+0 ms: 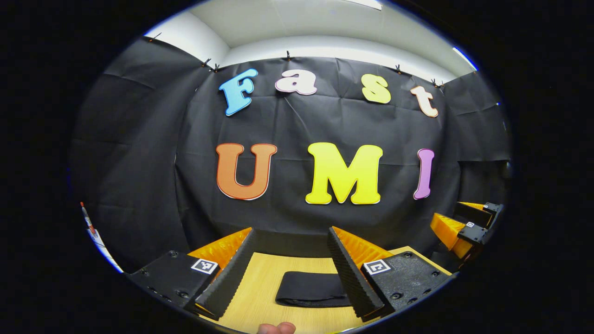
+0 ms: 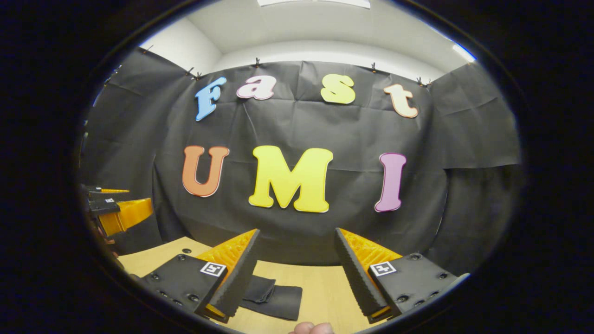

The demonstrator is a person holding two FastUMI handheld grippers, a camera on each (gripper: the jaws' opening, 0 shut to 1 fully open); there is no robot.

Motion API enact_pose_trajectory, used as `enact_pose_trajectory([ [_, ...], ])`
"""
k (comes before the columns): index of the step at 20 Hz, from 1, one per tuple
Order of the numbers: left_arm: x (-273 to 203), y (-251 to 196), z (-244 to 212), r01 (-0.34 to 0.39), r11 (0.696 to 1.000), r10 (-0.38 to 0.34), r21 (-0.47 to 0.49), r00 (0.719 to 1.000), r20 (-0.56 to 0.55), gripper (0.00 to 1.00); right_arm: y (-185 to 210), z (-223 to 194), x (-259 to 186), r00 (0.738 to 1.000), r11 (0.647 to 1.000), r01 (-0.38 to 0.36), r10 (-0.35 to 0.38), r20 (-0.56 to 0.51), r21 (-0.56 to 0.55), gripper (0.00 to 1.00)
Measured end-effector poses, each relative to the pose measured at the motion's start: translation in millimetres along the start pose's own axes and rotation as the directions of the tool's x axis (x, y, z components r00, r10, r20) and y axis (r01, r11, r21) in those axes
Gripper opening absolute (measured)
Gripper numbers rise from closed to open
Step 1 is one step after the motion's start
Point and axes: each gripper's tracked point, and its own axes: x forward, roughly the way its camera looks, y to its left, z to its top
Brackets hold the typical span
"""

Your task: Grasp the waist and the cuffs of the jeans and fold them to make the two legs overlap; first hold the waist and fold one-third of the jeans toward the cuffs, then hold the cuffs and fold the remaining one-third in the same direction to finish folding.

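The jeans (image 1: 312, 288) are a dark, flat-lying garment on the wooden table (image 1: 260, 287); I see one end of them below and between my left gripper's fingers. My left gripper (image 1: 291, 243) hangs above the table, open, nothing between its fingers. In the right gripper view the jeans (image 2: 274, 297) lie low and left of centre, partly behind the left finger (image 2: 239, 273). My right gripper (image 2: 297, 246) is also open and holds nothing, well above the cloth. Each gripper (image 1: 466, 225) shows at the edge of the other's view, as with the orange-and-black gripper (image 2: 113, 208).
The black cloth wall (image 1: 297, 185) stands close behind the table's far edge. A fingertip (image 1: 276, 328) of the holding hand shows at the bottom of the left gripper view, and another fingertip (image 2: 311, 328) in the right gripper view. Bare wood lies to the right of the jeans (image 2: 325, 292).
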Motion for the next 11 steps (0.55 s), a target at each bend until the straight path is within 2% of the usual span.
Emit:
enact_pose_trajectory([
  [3, 0, -2, -4, 0.020, 1.000, -0.019, 0.022, 1.000, -0.006, 0.98, 2, -4, -1, 1.000, 1.000, 0.005, -0.005, -0.006, 0.006, 0.95],
  [11, 3, -7, -8, 0.049, 0.999, -0.049, -0.001, 0.998, -0.035, 0.98, 6, -12, -2, 0.999, 1.000, 0.019, -0.019, -0.026, 0.000, 0.95],
])
